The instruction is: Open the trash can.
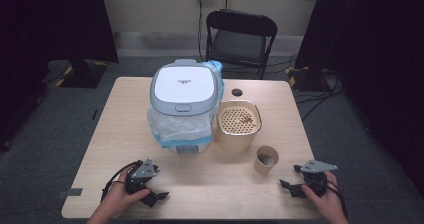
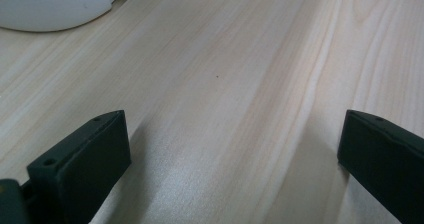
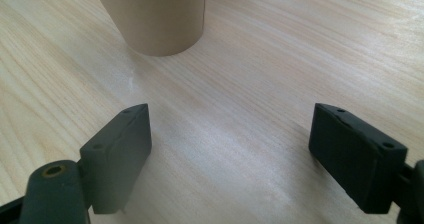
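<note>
**Both grippers low on the table, paper cup ahead of the right one**

Nearest the high camera, at the bottom edge of the frame, the person's two hands rest on the wooden table (image 1: 100, 134), each holding a gripper. The left gripper (image 1: 159, 196) sits at lower left with its jaws spread wide and nothing between them; in the left gripper view (image 2: 235, 149) bare wood lies between the two black jaws, and the white base of the bin shows at upper left. The right gripper (image 1: 286, 186) sits at lower right, jaws also apart and empty. In the right gripper view (image 3: 230, 134) the brown paper cup (image 3: 155, 14) stands upright at upper left of centre, near but clear of the jaws.

In the high view the paper cup (image 1: 266, 159) stands right of centre, just below and to the right of the tan perforated container (image 1: 238, 126). Beside that, at centre, stands the grey-and-white lidded bin (image 1: 184, 104) with a plastic liner bunched under its lid. A black folding chair (image 1: 241, 39) stands beyond the table.

The step in hand looks like a reach for the cup with the right gripper. To do it well, I would keep the jaws level, shift toward the cup until it sits centred between them, and close on its lower wall gently, since thin paper crushes and a light cup tips if nudged by one jaw first. Something seems to lie inside; what it is I cannot tell.
</note>
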The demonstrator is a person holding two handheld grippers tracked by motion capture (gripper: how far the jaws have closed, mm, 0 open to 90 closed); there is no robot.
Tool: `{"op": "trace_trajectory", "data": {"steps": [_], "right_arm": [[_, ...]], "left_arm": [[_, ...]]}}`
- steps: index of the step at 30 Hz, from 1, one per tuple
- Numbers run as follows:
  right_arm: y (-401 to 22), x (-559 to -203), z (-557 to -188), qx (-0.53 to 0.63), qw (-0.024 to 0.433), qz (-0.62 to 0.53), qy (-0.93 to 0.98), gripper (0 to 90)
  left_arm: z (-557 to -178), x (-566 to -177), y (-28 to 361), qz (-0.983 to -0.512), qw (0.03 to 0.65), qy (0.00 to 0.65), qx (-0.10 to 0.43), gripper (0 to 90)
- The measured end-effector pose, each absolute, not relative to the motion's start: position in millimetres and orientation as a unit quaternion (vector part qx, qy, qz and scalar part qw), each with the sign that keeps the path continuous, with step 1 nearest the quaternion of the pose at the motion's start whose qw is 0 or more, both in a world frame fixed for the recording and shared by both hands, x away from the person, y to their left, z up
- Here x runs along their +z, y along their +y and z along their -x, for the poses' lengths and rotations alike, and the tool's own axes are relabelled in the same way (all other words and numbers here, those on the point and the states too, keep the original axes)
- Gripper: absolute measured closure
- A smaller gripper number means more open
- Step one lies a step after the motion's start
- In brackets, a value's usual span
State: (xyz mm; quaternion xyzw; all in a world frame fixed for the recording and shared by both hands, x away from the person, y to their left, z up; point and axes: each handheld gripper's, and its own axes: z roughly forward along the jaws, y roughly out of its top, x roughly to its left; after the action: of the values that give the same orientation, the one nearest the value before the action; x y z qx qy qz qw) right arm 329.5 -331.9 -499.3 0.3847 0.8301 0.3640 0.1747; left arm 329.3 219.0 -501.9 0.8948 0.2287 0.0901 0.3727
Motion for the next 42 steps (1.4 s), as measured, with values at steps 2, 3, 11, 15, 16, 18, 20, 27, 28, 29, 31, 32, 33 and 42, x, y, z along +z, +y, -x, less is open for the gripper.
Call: {"op": "trace_trajectory", "data": {"steps": [2, 3, 11, 15, 16, 18, 20, 27, 28, 29, 31, 32, 33, 42], "right_arm": [[-331.9, -499.3, -329.5, 0.364, 0.175, -0.385, 0.830, 16.6], [-332.0, -499.3, -329.5, 0.364, 0.175, -0.384, 0.830, 16.6], [-332.9, -499.3, -329.8, 0.366, 0.168, -0.376, 0.835, 16.2], [-333.1, -499.2, -329.8, 0.366, 0.167, -0.375, 0.835, 16.2], [-333.1, -499.2, -329.8, 0.366, 0.167, -0.375, 0.835, 16.2], [-333.4, -499.3, -329.8, 0.366, 0.167, -0.372, 0.836, 16.2], [-333.4, -499.3, -329.8, 0.366, 0.167, -0.372, 0.836, 16.2], [-333.7, -499.3, -329.5, 0.368, 0.163, -0.363, 0.840, 16.2], [-333.6, -499.3, -329.3, 0.368, 0.162, -0.362, 0.841, 16.2], [-333.5, -499.5, -329.1, 0.370, 0.160, -0.359, 0.842, 16.3], [-333.5, -499.5, -329.0, 0.371, 0.161, -0.358, 0.842, 16.3], [-333.5, -499.2, -328.7, 0.368, 0.162, -0.359, 0.842, 16.3], [-333.7, -499.2, -328.5, 0.368, 0.161, -0.356, 0.843, 16.3], [-333.6, -499.2, -328.2, 0.369, 0.161, -0.356, 0.844, 16.2]], "left_arm": [[-329.4, -500.3, 217.4, -0.896, 0.367, 0.236, 0.085, 0.0], [-330.1, -499.6, 217.0, -0.896, 0.367, 0.237, 0.080, 0.0], [-330.3, -484.9, 220.7, -0.901, 0.356, 0.244, 0.035, 23.1], [-328.4, -475.9, 222.7, -0.901, 0.360, 0.242, 0.027, 16.1], [-327.4, -472.1, 222.9, -0.901, 0.362, 0.237, 0.026, 19.8], [-325.5, -464.3, 222.4, -0.902, 0.364, 0.233, 0.016, 16.8], [-324.1, -454.2, 221.7, -0.906, 0.359, 0.224, 0.014, 17.1], [-323.5, -417.8, 212.8, -0.902, 0.372, 0.219, 0.014, 16.3], [-324.4, -413.4, 211.2, -0.902, 0.374, 0.217, 0.014, 16.3], [-324.9, -408.9, 209.1, -0.901, 0.374, 0.218, 0.014, 16.3], [-326.1, -399.4, 206.3, -0.899, 0.380, 0.218, 0.009, 16.3], [-327.5, -393.6, 205.0, -0.899, 0.382, 0.215, 0.008, 16.3], [-328.0, -390.2, 204.0, -0.898, 0.384, 0.215, 0.008, 16.3], [-336.7, -349.4, 199.7, -0.898, 0.388, 0.207, 0.012, 16.3]]}}
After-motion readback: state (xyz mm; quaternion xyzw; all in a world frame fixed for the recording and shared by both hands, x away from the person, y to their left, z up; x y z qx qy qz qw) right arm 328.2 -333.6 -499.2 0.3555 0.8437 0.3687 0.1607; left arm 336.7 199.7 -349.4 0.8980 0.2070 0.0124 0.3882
